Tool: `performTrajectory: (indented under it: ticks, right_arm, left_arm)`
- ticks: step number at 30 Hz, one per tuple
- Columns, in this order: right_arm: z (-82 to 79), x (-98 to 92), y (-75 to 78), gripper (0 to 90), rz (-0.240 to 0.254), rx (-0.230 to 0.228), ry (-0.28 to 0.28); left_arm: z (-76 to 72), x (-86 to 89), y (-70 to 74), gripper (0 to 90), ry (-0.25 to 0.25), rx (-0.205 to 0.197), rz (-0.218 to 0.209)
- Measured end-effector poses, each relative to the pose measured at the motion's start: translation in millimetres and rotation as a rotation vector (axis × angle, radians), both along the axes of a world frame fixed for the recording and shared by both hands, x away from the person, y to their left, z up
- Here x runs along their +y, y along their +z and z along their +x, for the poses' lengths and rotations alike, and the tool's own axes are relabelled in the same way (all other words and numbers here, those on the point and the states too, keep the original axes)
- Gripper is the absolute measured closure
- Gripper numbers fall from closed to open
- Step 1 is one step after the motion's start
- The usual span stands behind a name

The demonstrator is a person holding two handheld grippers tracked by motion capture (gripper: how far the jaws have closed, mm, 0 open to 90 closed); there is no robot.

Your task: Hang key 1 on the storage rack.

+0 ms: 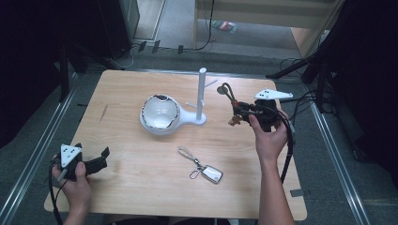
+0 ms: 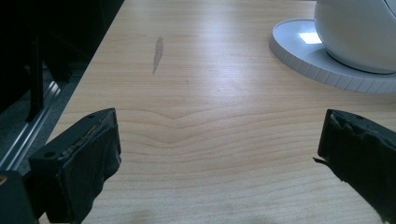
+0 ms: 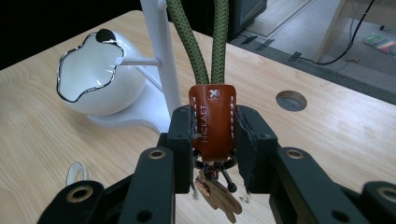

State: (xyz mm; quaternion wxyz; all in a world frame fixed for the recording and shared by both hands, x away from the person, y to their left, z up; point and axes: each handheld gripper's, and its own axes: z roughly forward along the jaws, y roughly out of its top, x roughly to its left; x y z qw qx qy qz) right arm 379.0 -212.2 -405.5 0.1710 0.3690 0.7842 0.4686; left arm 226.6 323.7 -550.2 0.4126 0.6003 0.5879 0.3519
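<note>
At a light wooden table (image 1: 141, 187), a person works with a two-jaw gripper in each hand. The right gripper (image 3: 214, 135), held up off the surface near the table's right edge, has its black jaws clamped on the brown stitched leather tab (image 3: 212, 123) of a keychain, whose olive-green cord loop (image 3: 198, 42) rises above the jaws while a small metal ring and a pale wooden charm (image 3: 219, 196) dangle below them. In the high view the same keychain (image 1: 231, 101) hangs in the air just right of a white stand (image 1: 202, 96) (an upright post with short side pegs), and the right hand (image 1: 270, 138) grips the tool from below. The stand's base joins a white egg-shaped bowl with a wavy silver rim (image 1: 160, 114), sitting near the middle of the table towards its far edge. A second keychain, a thin cord loop on a small rectangular silver tag (image 1: 202, 166), lies flat nearer the front edge, well apart from both grippers. The left gripper (image 1: 89, 159) rests low at the front-left corner, its jaws spread wide with nothing between them, only bare wood in the gap.
</note>
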Motion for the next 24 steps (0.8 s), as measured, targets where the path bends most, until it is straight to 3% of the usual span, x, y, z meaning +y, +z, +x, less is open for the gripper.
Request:
performTrajectory:
  ticks: [9, 24]
  right_arm:
    - [2.6, -5.4, 0.2, 70.3, 0.056, -0.007, -0.019]
    - [12.5, 9.7, -0.6, 70.3, 0.066, -0.009, -0.013]
  left_arm:
    - [-1.2, 0.0, 0.2, 0.0, 0.001, -0.005, 0.002]
    - [-5.3, 2.2, -0.2, 0.0, 0.006, -0.026, -0.015]
